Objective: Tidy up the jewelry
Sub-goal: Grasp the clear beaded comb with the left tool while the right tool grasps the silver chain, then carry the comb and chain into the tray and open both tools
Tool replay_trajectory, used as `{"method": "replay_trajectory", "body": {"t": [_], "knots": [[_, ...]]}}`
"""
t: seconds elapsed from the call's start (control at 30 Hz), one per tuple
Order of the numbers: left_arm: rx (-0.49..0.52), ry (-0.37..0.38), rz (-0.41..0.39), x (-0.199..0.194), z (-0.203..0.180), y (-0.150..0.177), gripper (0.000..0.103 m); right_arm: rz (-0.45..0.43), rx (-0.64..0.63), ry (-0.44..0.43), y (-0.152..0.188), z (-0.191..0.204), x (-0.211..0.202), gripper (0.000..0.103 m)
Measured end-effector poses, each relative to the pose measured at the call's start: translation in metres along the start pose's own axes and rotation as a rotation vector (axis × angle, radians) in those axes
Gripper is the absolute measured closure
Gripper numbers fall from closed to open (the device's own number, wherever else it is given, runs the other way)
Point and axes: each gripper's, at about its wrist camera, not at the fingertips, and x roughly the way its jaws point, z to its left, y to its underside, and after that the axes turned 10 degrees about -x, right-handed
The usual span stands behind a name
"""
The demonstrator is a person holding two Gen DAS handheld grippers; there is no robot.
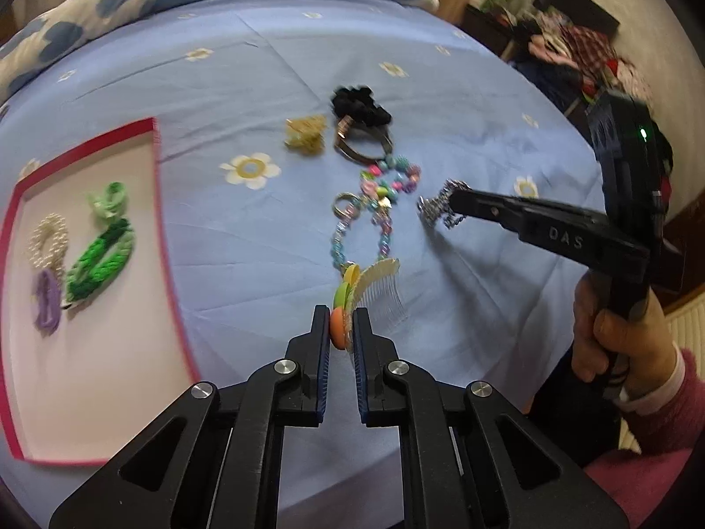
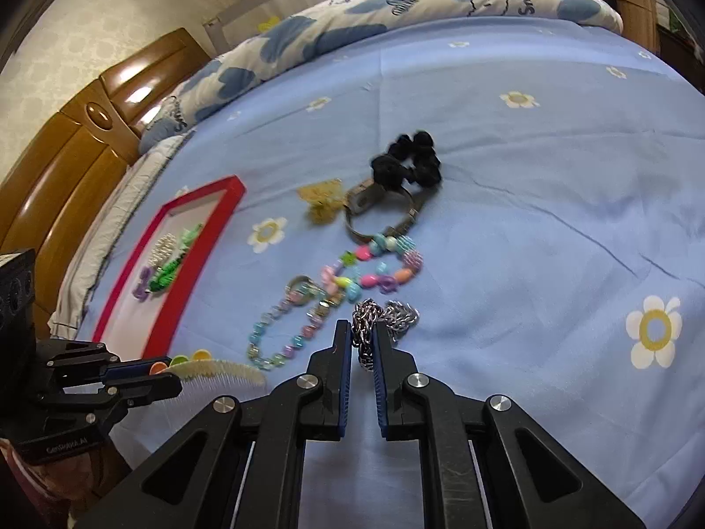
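Note:
My left gripper [image 1: 341, 324] is shut on a cream hair comb with coloured discs [image 1: 370, 282], held just above the blue bedsheet; it also shows in the right wrist view [image 2: 211, 370]. My right gripper [image 2: 362, 339] is shut on a silver chain [image 2: 387, 315], which hangs from its tips in the left wrist view [image 1: 443, 207]. A red-rimmed tray [image 1: 156, 176] on the left holds a green braided band [image 1: 103, 260], a pearl band [image 1: 48, 238], a purple tie [image 1: 46, 295] and a light green tie [image 1: 110, 198].
On the sheet lie a pastel bead necklace [image 1: 387, 185], a blue bead bracelet [image 1: 341, 238], a metal bangle [image 1: 352, 145], a black scrunchie [image 1: 359, 103] and a gold clip [image 1: 306, 134]. A pillow [image 2: 396, 4] and a wooden headboard [image 2: 88, 132] lie beyond.

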Motion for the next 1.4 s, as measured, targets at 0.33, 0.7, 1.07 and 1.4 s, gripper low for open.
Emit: {"method": "replay_trajectory", "body": {"t": [0.33, 0.7, 1.07, 1.4], "knots": [[-0.106, 0.006, -0.102, -0.035, 0.025, -0.008, 0.095, -0.036, -0.023, -0.057, -0.014, 0.022, -0.010, 0.094], [-0.254, -0.037, -0.197, -0.068, 0.075, -0.005, 0.095, -0.055, -0.085, -0.148, -0.038, 0.067, 0.000, 0.094], [-0.439, -0.085, -0.267, -0.091, 0.142, 0.006, 0.095, -0.053, -0.175, -0.252, -0.061, 0.134, 0.025, 0.094], [-0.590, -0.074, -0.263, -0.081, 0.195, 0.016, 0.095, -0.013, -0.231, -0.328, -0.075, 0.188, 0.066, 0.094]]}}
